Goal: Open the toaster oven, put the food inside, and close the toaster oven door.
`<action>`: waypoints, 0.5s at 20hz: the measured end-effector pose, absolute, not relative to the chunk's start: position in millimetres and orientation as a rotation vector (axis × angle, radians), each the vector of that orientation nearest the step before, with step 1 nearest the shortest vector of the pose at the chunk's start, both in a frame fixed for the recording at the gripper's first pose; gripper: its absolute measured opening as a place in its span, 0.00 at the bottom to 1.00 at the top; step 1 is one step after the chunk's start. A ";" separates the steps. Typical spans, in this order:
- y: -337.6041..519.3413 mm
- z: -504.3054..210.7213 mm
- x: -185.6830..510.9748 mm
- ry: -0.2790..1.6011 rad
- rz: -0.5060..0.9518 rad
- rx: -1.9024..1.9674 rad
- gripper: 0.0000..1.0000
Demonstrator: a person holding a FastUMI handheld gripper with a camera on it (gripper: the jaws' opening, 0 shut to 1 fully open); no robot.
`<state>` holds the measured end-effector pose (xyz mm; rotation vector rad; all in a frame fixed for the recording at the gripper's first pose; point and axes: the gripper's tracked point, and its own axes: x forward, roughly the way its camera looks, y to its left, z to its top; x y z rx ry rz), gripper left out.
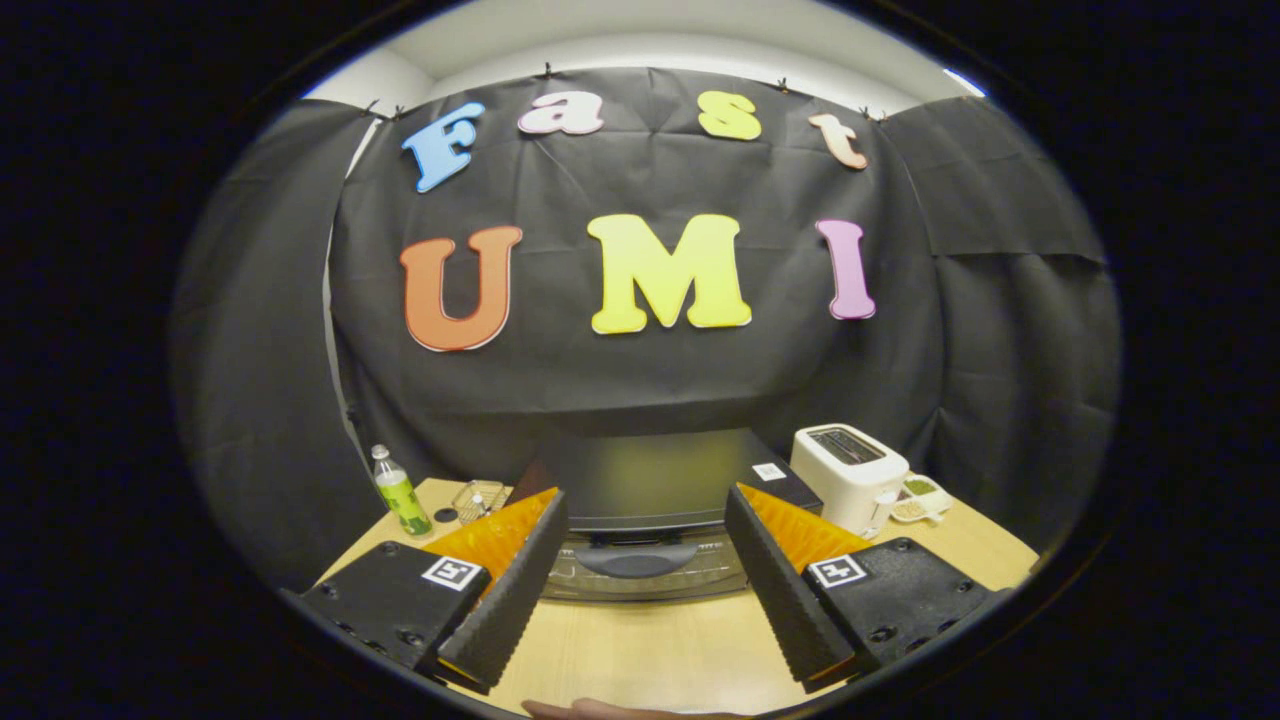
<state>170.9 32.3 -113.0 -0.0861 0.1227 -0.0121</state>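
A black toaster oven (655, 480) stands on the wooden table (650, 650), straight ahead of my fingers. Its glass door is closed, with a dark curved handle (637, 560) across the upper front. My gripper (645, 520) is open, fingers spread wide, with the handle and door front showing between them a little way beyond the tips. Nothing is held. A small wire rack or tray (478, 497) lies on the table left of the oven; whether food is on it is unclear.
A white slot toaster (848, 472) stands right of the oven, with a small dish of greenish bits (920, 497) beside it. A plastic bottle with green label (400, 492) stands at the left near the table edge. Part of a hand (600, 710) shows under the gripper.
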 end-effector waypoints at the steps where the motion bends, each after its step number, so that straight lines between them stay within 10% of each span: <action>1: 29.4 -120.5 179.6 0.127 -0.015 -0.095 1.00; 10: 21.6 -169.6 239.0 0.232 -0.011 -0.139 1.00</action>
